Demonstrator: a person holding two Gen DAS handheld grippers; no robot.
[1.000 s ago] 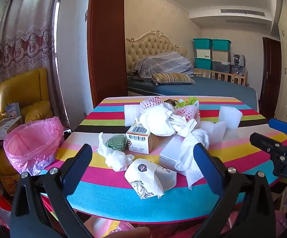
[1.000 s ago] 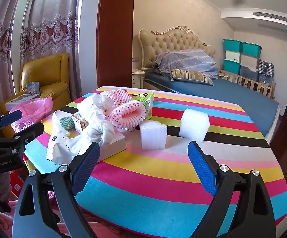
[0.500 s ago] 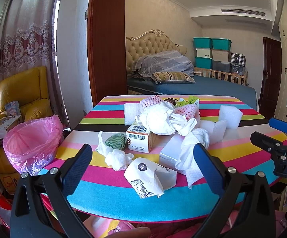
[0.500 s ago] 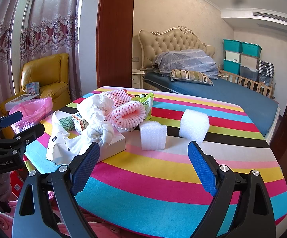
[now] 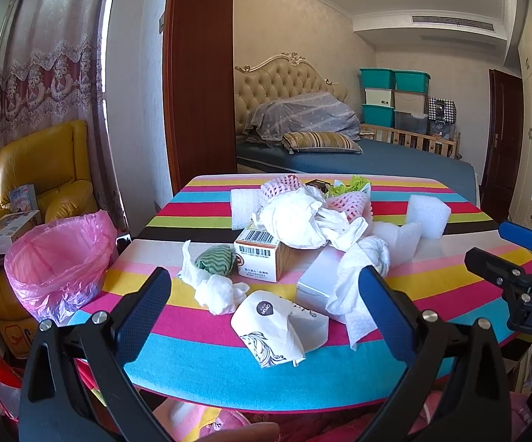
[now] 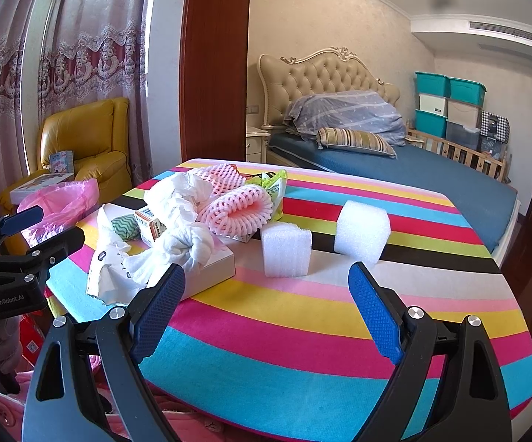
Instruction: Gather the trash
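The desk (image 6: pixel 302 316) is covered in bright pink, yellow, blue, white and black stripes. White foam blocks (image 6: pixel 361 234), pink mesh netting (image 6: pixel 234 211) and a pink bin bag (image 5: pixel 56 258) are seen.

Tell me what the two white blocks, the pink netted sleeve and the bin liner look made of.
White blocks: likely soft packing foam, matte, with a layered, fuzzy edge. Pink netted sleeve: foam mesh, apparently fruit wrap, with an open lattice of holes. Bin liner: thin pink plastic film, glossy, translucent and wrinkled.
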